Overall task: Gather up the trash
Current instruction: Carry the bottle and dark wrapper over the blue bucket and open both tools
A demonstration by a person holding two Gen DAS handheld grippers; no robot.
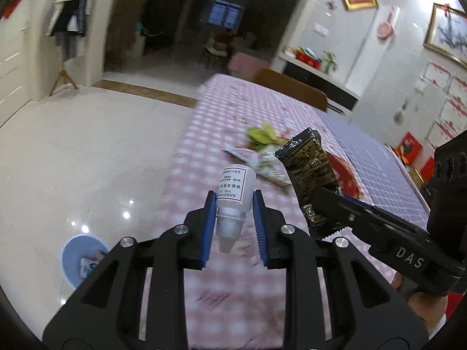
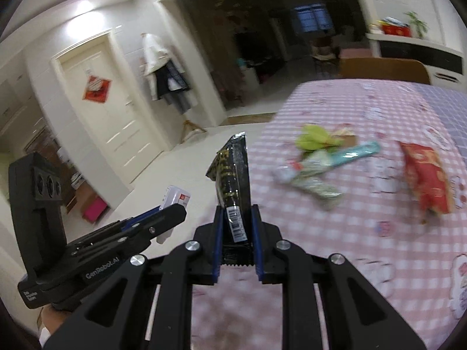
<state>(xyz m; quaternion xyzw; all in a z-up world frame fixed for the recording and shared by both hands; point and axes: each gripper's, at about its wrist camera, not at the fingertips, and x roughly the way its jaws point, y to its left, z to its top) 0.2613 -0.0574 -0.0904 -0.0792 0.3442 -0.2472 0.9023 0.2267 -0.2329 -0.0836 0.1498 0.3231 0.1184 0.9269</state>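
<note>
My left gripper (image 1: 235, 207) is clamped on one small white bottle (image 1: 235, 188), cap end toward me, long axis along the fingers. My right gripper (image 2: 237, 224) is clenched on one black-and-gold packet (image 2: 233, 180), standing upright btwn the pads. Both are held up over the pink checked surface (image 1: 233, 277). The blue bin (image 1: 76, 255) sits on the floor down-left of the left gripper, so that hand's nearer; I'd drop the bottle first. Left on the surface: 1 red packet (image 2: 426, 175), 1 green scrap (image 2: 313, 140), approx 2 wrappers (image 2: 318, 172), too blurred to count surely.
</note>
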